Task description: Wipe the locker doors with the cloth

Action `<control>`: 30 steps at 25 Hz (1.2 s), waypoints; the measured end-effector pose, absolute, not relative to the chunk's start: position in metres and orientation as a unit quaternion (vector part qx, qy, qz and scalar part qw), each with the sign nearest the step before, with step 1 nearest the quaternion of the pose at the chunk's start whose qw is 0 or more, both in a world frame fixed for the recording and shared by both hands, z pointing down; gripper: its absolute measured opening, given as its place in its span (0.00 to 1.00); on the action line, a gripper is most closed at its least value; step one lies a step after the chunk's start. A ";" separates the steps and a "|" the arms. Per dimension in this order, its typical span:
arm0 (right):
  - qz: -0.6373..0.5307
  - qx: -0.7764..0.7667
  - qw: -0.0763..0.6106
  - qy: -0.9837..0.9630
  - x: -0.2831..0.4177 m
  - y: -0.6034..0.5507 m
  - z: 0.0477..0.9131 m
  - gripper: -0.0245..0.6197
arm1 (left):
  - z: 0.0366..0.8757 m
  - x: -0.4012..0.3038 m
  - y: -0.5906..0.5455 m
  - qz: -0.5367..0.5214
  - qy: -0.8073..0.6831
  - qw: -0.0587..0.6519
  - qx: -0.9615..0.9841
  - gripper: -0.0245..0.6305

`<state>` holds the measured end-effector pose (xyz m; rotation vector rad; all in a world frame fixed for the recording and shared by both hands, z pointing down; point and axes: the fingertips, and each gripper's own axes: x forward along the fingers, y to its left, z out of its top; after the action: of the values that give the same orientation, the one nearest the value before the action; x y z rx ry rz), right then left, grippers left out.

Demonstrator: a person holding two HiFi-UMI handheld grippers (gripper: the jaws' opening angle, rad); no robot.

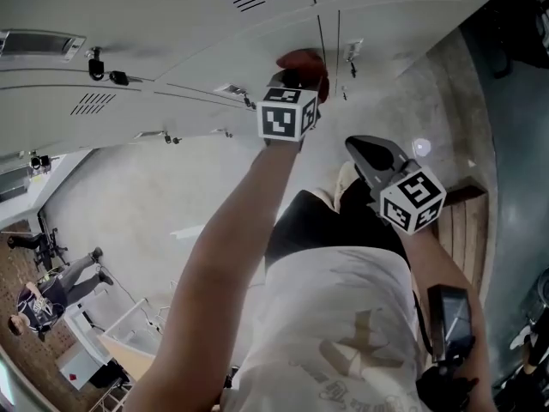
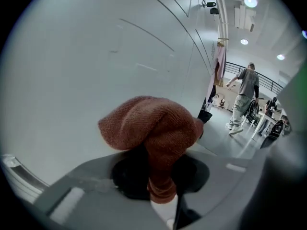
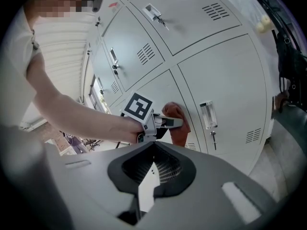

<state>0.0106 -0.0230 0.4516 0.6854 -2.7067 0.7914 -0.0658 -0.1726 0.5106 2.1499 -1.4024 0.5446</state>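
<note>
A rust-red knitted cloth [image 1: 302,61] is pinched in my left gripper [image 1: 296,80], which is shut on it and presses it against a pale grey locker door [image 1: 171,24]. In the left gripper view the cloth [image 2: 153,128] bulges out of the left gripper [image 2: 160,195] onto the door [image 2: 96,56]. The right gripper view shows the left gripper [image 3: 175,122] and cloth [image 3: 180,131] on a lower door [image 3: 225,80], left of a handle [image 3: 207,115]. My right gripper [image 1: 369,154] hangs back from the lockers, shut and holding nothing; its own view shows the right gripper [image 3: 146,195] close together.
Lockers with vents and latches fill the wall [image 3: 139,47]. A wooden bench [image 1: 459,221] stands at the right. A person [image 2: 244,97] walks further down the room, past a pink garment [image 2: 218,66] hanging on the lockers. Another person [image 1: 51,294] is at the lower left.
</note>
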 end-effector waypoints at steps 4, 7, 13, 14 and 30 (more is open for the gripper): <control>0.264 0.223 0.121 -0.931 -0.003 -0.020 0.452 0.05 | 0.516 -0.092 -0.161 0.200 -0.534 0.259 0.780 0.17; 0.262 0.216 0.123 -0.933 -0.011 -0.017 0.450 0.05 | 0.518 -0.113 -0.153 0.197 -0.549 0.264 0.768 0.17; 0.260 0.207 0.131 -0.934 -0.024 -0.011 0.444 0.05 | 0.522 -0.162 -0.133 0.191 -0.578 0.279 0.742 0.17; 0.260 0.208 0.131 -0.934 -0.026 -0.011 0.443 0.05 | 0.524 -0.170 -0.129 0.191 -0.583 0.282 0.737 0.17; 0.232 0.235 0.153 -0.931 -0.063 -0.009 0.435 0.05 | 0.525 -0.268 -0.099 0.193 -0.609 0.268 0.721 0.17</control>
<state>-0.0633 -0.0091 0.4351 0.6741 -2.6717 0.6657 -0.2684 -0.0986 0.5245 1.9436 -1.6435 0.5211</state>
